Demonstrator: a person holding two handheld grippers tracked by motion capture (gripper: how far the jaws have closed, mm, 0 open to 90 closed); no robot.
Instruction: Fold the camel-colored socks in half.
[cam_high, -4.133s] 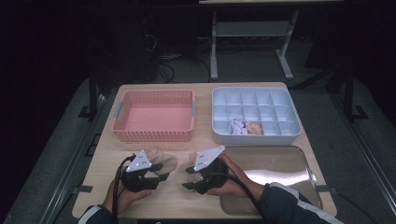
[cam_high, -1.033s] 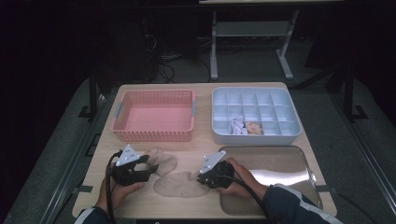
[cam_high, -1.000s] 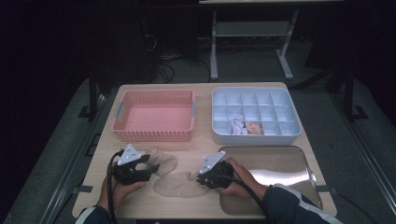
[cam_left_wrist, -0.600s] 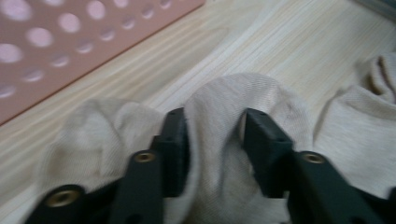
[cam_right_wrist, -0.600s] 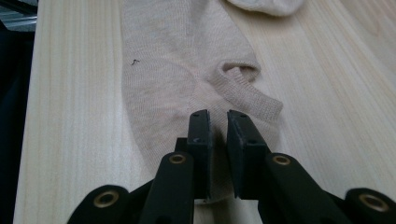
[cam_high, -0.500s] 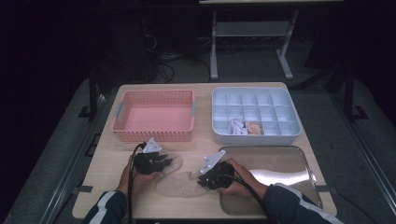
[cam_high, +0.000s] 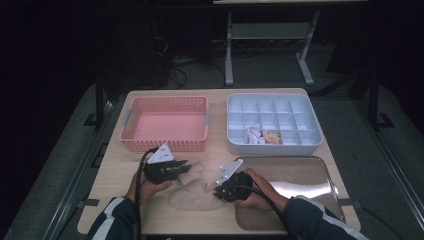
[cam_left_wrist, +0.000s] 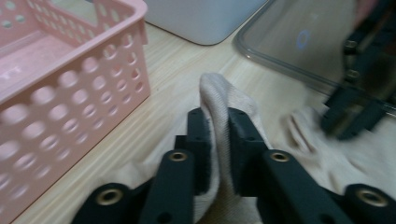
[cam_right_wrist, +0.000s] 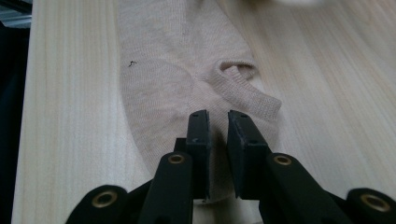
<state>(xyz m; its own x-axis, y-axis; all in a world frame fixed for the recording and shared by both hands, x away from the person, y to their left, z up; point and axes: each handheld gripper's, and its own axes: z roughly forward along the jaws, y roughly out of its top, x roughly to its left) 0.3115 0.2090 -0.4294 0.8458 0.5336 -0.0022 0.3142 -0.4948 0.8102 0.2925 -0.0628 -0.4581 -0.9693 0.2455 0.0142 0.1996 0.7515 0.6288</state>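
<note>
A beige sock (cam_high: 194, 198) lies on the wooden table (cam_high: 220, 92) near its front edge, between my two grippers. My left gripper (cam_high: 186, 167) is shut on a raised fold of the sock (cam_left_wrist: 219, 93); its jaws have just been closing with the fabric between them (cam_left_wrist: 218, 117). My right gripper (cam_high: 213, 192) grips the sock's right edge, just left of the metal tray. In the right gripper view its jaws (cam_right_wrist: 218, 119) stand close together over the sock (cam_right_wrist: 163, 79), pinching the near edge. The right gripper (cam_left_wrist: 351, 116) also shows blurred in the left gripper view.
A pink perforated basket (cam_high: 165, 125) stands just beyond my left gripper, very close (cam_left_wrist: 70, 84). A grey compartment tray (cam_high: 272, 146) with small items sits at the back right. A shiny metal tray (cam_high: 300, 175) lies at the front right, under the right hand.
My left gripper has moved right and a little toward the basket, closing on the sock and pulling up a fold. The right gripper has stayed where it was.
</note>
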